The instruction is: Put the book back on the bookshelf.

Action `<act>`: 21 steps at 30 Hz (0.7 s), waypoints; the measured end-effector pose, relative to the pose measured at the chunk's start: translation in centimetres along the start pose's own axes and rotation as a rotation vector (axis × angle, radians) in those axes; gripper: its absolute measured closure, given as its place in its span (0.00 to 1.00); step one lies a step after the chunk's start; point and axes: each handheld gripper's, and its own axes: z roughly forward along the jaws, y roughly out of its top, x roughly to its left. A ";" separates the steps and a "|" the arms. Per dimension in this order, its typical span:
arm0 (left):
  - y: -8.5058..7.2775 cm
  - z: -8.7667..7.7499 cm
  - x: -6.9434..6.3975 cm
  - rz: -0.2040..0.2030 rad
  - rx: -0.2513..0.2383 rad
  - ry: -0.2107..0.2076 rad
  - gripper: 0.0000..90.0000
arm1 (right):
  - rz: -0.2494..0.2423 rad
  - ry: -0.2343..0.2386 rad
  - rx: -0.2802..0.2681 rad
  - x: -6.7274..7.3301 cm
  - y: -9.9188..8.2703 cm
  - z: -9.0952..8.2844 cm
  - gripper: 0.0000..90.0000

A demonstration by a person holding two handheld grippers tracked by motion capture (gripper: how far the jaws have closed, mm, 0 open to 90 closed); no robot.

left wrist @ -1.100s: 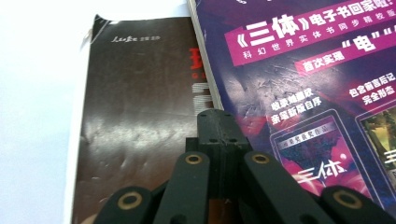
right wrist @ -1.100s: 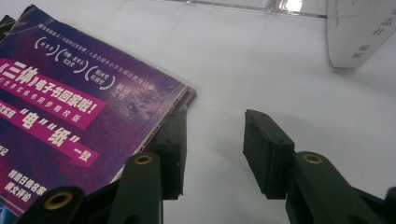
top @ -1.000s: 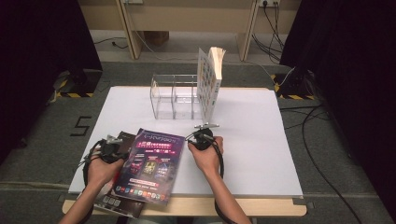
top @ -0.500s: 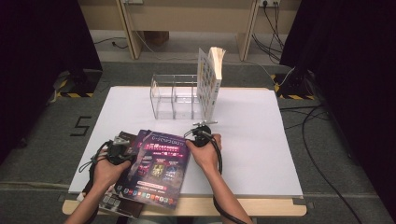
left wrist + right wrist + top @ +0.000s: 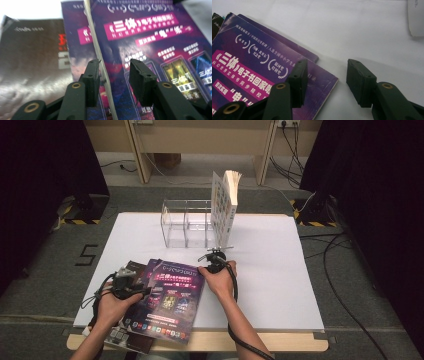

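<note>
Between the earlier high-view frames and this one, we noted that the left gripper [image 5: 131,281] had let go of the purple book [image 5: 170,300]: its jaws had just been opening, and in the left gripper view they stood at a middling gap either side of the top book's page edge [image 5: 100,62], the pads not pressing on it. The right gripper [image 5: 215,260] had likewise been widening; its jaws stood wide, with one over the book's corner [image 5: 329,82] and the other over bare table [image 5: 280,265], holding nothing. Neither hand had shifted place to any notable degree.

We found the purple book lying flat at 6 o'clock on the table, on a second purple copy [image 5: 75,42], with a dark-covered book [image 5: 131,268] showing at its 9 o'clock side. We judged the stack had been squared there so a single copy could be lifted by its edge.

At 12 o'clock stood a clear acrylic rack [image 5: 187,222], with one upright book [image 5: 225,205] leaning at its right end. We judged that the rack was the likely destination for the flat books.
</note>
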 end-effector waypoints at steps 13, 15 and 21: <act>-0.2 0.4 -0.2 0.007 0.026 0.005 0.73 | 0.023 0.041 0.006 0.2 0.1 0.4 0.58; -0.2 0.4 -0.2 0.004 0.028 0.008 0.74 | 0.034 0.044 0.004 0.2 0.0 0.4 0.58; -0.2 0.4 -0.7 0.017 0.037 0.040 0.75 | 0.040 0.045 0.004 0.2 -0.2 0.3 0.58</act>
